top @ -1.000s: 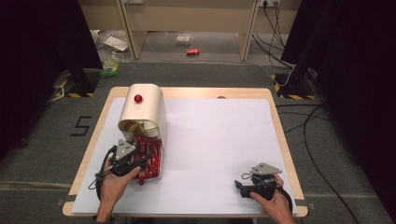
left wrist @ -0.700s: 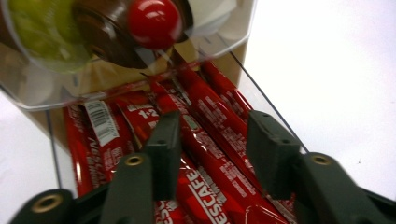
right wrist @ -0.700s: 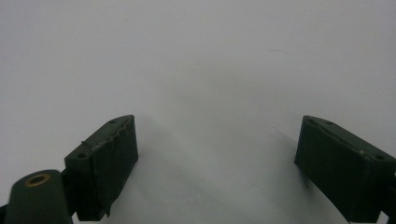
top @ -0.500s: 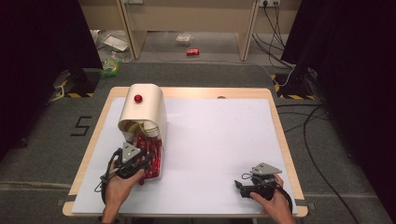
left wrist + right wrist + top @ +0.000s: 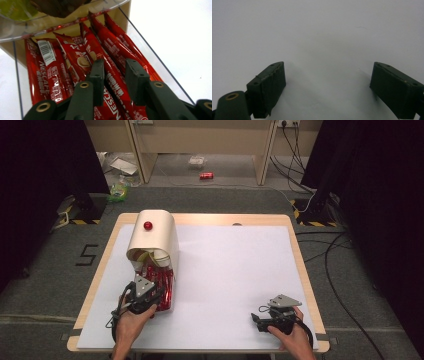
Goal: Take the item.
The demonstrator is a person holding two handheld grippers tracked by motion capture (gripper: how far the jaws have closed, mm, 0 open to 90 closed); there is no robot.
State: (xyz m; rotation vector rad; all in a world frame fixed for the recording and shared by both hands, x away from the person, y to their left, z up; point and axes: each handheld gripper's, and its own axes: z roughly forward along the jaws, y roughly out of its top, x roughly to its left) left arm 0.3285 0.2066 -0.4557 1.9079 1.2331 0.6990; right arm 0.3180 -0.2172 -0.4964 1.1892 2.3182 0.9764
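While we work at the dispenser at the table's left, our left gripper has just been closing and now pinches one red coffee stick in the clear tray, presumably to draw it out. At right, our right gripper rests with its jaws wide apart, idle. Lower stick ends are hidden by the jaws.

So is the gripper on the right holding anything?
No, the right gripper has its jaws spread wide over the bare white table.
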